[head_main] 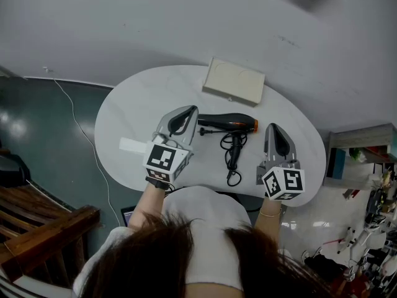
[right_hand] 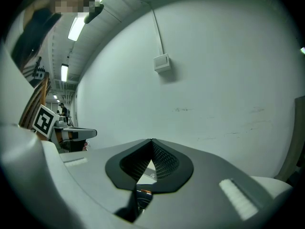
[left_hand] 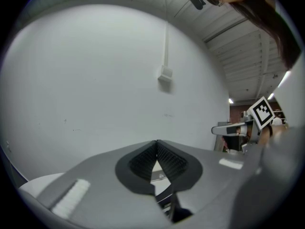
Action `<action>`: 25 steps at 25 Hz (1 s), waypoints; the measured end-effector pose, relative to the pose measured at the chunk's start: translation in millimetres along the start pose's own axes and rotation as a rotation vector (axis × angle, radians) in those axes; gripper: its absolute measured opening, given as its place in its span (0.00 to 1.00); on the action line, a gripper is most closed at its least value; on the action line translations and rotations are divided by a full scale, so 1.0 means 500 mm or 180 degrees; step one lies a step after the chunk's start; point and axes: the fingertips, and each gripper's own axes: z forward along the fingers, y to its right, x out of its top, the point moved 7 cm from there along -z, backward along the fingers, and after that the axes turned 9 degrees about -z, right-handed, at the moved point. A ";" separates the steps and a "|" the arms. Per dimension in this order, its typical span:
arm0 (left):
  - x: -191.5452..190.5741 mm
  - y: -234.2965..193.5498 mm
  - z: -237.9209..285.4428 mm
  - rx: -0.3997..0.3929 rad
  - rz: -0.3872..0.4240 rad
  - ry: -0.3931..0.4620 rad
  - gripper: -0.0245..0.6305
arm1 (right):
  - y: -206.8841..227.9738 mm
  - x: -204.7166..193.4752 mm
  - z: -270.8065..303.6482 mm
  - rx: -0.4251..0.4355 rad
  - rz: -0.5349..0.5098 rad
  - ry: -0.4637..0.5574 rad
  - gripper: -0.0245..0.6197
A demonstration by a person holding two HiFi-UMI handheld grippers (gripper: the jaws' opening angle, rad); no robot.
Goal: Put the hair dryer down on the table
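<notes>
at the far edge of the white oval table (head_main: 133,113) sits a flat beige box (head_main: 234,81); it is closed, so whatever is inside cannot be seen. nearer the person, the hair dryer (head_main: 226,123) lies on its side on the tabletop. it is black with an orange ring at its right end, and its black cord (head_main: 234,157) is looped loosely beside it. it lies between the two grippers. the left gripper (head_main: 188,110) and the right gripper (head_main: 273,128) both have their jaws pressed together, gripping nothing.
</notes>
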 end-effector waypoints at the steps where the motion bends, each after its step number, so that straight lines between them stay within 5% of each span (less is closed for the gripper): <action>1: 0.000 0.000 0.000 0.0001 0.0001 -0.0001 0.13 | 0.001 0.000 -0.001 -0.0008 0.0004 -0.0004 0.04; 25: 0.000 0.017 -0.007 -0.0014 0.0034 -0.0017 0.13 | 0.009 -0.012 -0.033 -0.0073 0.0055 -0.0030 0.04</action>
